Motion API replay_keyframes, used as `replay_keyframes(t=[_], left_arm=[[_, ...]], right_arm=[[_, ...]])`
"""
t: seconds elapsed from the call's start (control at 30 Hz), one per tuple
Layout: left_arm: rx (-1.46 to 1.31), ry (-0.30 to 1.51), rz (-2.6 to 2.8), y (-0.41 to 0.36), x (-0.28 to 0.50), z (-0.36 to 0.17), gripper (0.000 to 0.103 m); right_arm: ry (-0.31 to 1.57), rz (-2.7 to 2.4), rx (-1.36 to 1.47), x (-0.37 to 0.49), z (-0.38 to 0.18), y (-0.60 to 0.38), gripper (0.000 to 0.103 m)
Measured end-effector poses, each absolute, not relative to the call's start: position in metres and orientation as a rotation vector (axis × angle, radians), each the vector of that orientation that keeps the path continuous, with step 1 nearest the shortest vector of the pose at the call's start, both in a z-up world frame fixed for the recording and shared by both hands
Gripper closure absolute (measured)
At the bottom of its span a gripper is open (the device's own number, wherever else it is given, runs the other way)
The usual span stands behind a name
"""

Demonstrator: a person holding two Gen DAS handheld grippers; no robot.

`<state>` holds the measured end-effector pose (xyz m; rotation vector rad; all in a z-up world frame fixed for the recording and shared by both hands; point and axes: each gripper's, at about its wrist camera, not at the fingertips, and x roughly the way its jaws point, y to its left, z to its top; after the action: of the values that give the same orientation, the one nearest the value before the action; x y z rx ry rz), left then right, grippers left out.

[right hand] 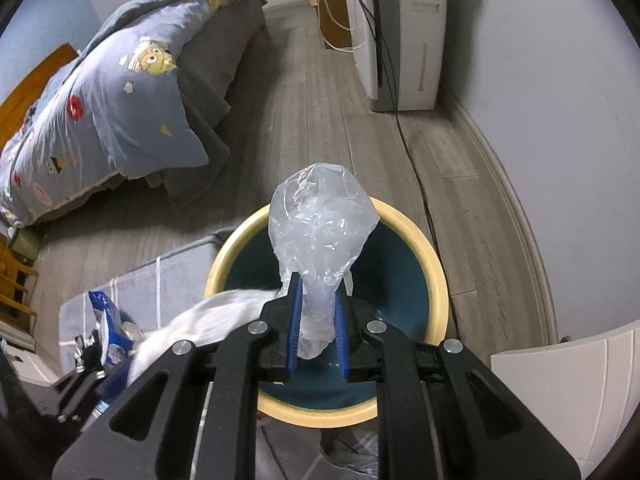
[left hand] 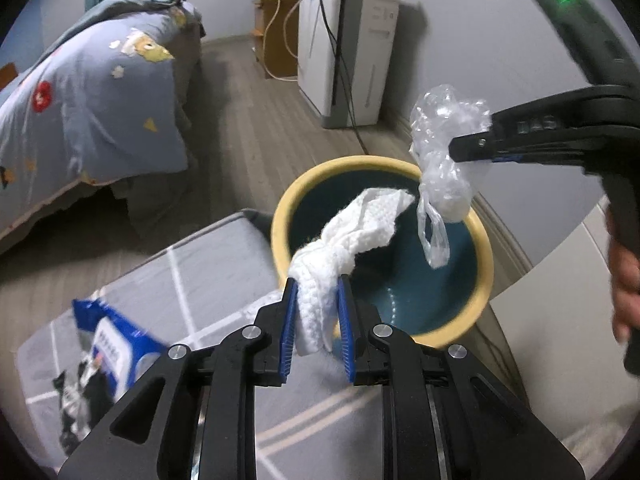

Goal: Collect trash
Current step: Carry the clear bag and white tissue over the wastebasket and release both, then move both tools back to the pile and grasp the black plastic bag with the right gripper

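A round trash bin point(left hand: 482, 276) with a yellow rim and dark teal inside stands on the floor; it also shows in the right wrist view point(right hand: 436, 276). My left gripper point(left hand: 318, 312) is shut on a crumpled white paper towel point(left hand: 360, 232), held over the bin's near rim. My right gripper point(right hand: 316, 312) is shut on a crumpled clear plastic bag point(right hand: 320, 232), held above the bin's opening. In the left wrist view the right gripper point(left hand: 472, 146) comes in from the right with the bag point(left hand: 444, 152) hanging over the bin. The towel shows at the left in the right wrist view point(right hand: 208, 324).
A grey checked cushion point(left hand: 200, 280) lies left of the bin with a blue wipes pack point(left hand: 116, 340) on it. A bed with a blue quilt point(left hand: 92, 92) is at the left. A white appliance point(left hand: 348, 52) with cables stands by the far wall. White furniture point(right hand: 560, 380) is at the right.
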<state>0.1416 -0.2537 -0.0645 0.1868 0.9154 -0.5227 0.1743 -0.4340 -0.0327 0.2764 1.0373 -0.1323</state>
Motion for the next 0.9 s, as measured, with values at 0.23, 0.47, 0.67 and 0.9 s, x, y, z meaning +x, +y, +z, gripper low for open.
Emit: replay_keyframes(t=[0.23,0.47,0.67,0.9], left_arm=[[0.196,0.888,-0.541,-0.275,0.16,-0.07,0.049],[0.193,0.841,-0.511,-0.269,0.156,-0.07,0.012],[0.206,0.819,-0.465,-0.249,0.146,-0.065,0.009],[0.174,0.817,-0.385,-0.2,0.14,-0.045,0.008]], right_arm=[[1.032,-0.166,0.328,0.172,-0.037,-0.449,0.046],[1.009,-0.173,0.364,0.171,-0.033,-0.451,0.006],[1.012,-0.195,0.344,0.173,-0.03,-0.443,0.006],[0.987,-0.199,0.298,0.172,-0.018,-0.422,0.006]])
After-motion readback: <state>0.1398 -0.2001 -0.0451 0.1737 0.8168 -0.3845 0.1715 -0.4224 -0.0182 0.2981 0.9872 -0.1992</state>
